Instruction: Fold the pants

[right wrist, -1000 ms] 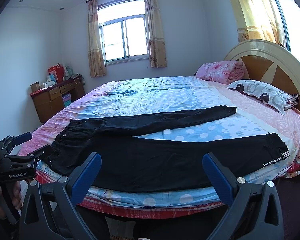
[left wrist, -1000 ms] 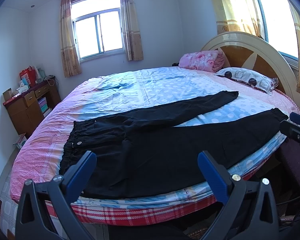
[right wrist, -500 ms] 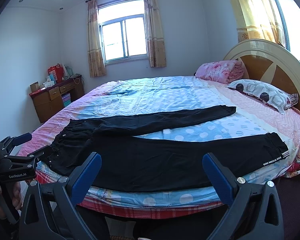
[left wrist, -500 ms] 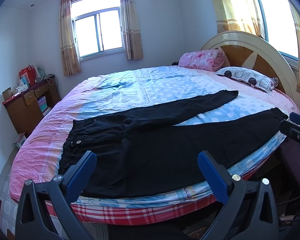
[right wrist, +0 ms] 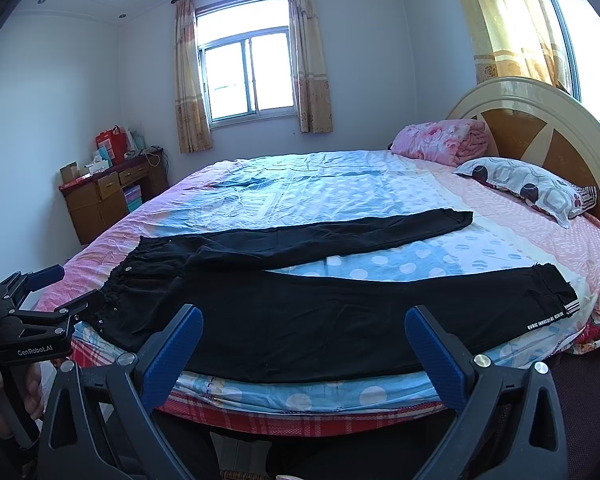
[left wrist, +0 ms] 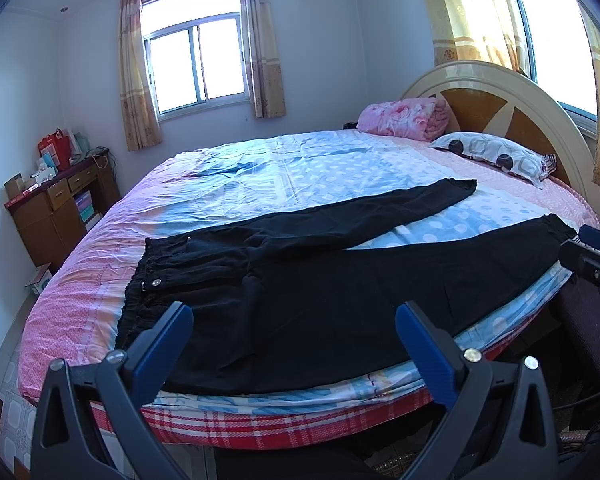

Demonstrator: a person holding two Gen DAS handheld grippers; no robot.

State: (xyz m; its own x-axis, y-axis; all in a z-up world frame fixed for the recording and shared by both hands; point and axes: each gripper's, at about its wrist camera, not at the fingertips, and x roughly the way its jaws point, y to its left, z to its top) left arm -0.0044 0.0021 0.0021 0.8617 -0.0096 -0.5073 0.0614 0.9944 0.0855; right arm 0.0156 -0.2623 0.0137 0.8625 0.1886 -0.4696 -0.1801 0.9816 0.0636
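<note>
Black pants (left wrist: 300,300) lie spread flat on the bed's near side, waistband to the left, both legs running right and splayed apart. They also show in the right wrist view (right wrist: 320,312); the near leg's cuff (right wrist: 556,300) has white lettering. My left gripper (left wrist: 294,328) is open and empty, held off the bed's near edge before the hip area. My right gripper (right wrist: 304,332) is open and empty, held off the edge before the near leg. Each gripper shows at the other view's edge.
The round bed (left wrist: 260,172) has a pink and blue sheet and a curved headboard (left wrist: 500,96) at right. A patterned pillow (left wrist: 496,156) and a folded pink blanket (left wrist: 404,118) lie near it. A wooden desk (left wrist: 56,208) stands at left.
</note>
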